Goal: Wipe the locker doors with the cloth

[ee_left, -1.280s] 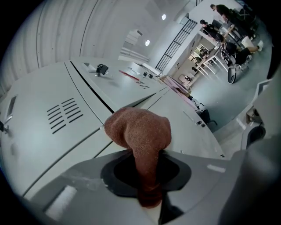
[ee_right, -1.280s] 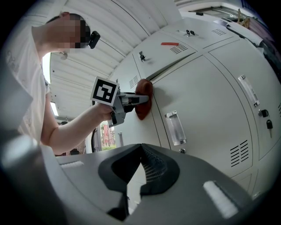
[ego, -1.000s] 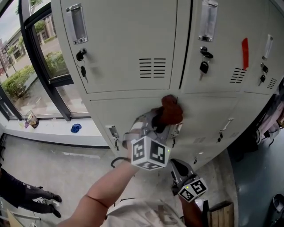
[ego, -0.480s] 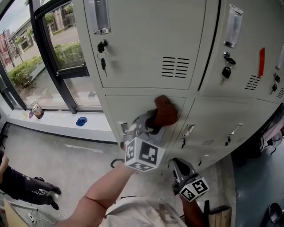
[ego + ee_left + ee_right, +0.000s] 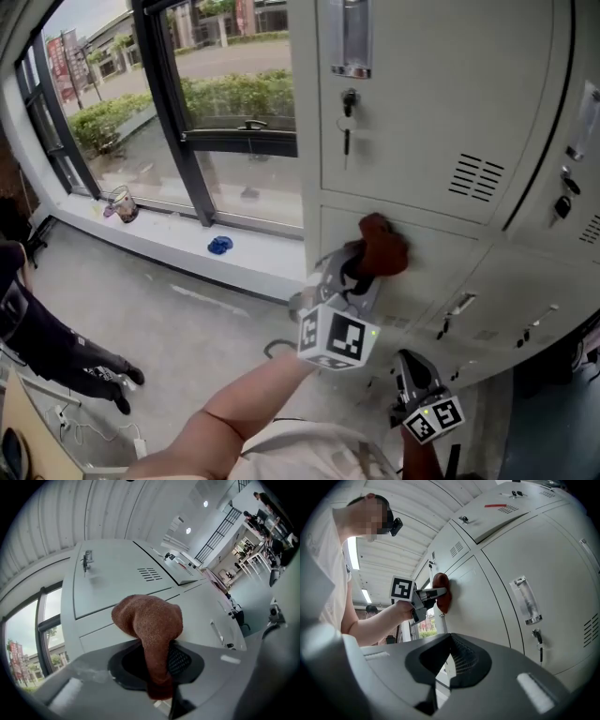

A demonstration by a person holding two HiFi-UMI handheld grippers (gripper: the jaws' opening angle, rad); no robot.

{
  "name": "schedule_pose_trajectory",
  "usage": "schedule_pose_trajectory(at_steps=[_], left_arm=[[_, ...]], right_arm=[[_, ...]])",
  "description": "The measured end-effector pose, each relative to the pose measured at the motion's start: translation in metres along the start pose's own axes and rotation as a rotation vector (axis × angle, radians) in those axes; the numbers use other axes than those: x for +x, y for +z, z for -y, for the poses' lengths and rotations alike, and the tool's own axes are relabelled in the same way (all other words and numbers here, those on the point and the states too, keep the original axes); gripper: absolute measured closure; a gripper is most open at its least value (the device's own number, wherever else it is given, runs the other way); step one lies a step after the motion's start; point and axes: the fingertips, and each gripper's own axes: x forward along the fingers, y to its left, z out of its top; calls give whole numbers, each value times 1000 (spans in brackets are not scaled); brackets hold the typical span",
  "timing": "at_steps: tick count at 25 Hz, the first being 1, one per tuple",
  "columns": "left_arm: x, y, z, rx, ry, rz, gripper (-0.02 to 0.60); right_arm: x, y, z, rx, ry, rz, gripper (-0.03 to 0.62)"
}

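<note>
While the window [image 5: 220, 103] and grey floor [image 5: 159, 319] sit off left, the left gripper [image 5: 359, 267] has its fingers clamped on the brown cloth [image 5: 382, 249], pressed to the lower locker door [image 5: 441, 272]. Right gripper [image 5: 407, 364] hangs low, fingers together, empty. Cloth's slid leftward across that door since a second ago.

A pale short-sleeved T-shirt [image 5: 327, 569] is being worn. The grey left gripper [image 5: 359, 267] is being backed at its 7 o'clock by a cube [image 5: 336, 335] of black-and-white square markers; the dark-grey right gripper [image 5: 406, 364], at 5 o'clock, is being marked likewise.
</note>
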Motion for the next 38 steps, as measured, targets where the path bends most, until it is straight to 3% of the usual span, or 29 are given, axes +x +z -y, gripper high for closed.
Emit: schedule_pose_trajectory(at_steps=[9,17,25,32,38], left_arm=[[-35,-42,-42,-16,70,-23,495],[-56,-67,-73,-11,79,-33,495],[-59,-83,-62,-57,23,-15,494],[-57,-86,-57,-5,15,-18,492],[-56,-84,-51,-6,1,-37,492]], right_arm=[[35,-21,-25,-11,53,-10,585],[57,-25,-52,-8,10,-26,585],[50,-35,-66,-13,-71,-38,585],[41,-42,-77,-10,-118,-46,585],[31,-44,-78,-15,-138,-45,585]])
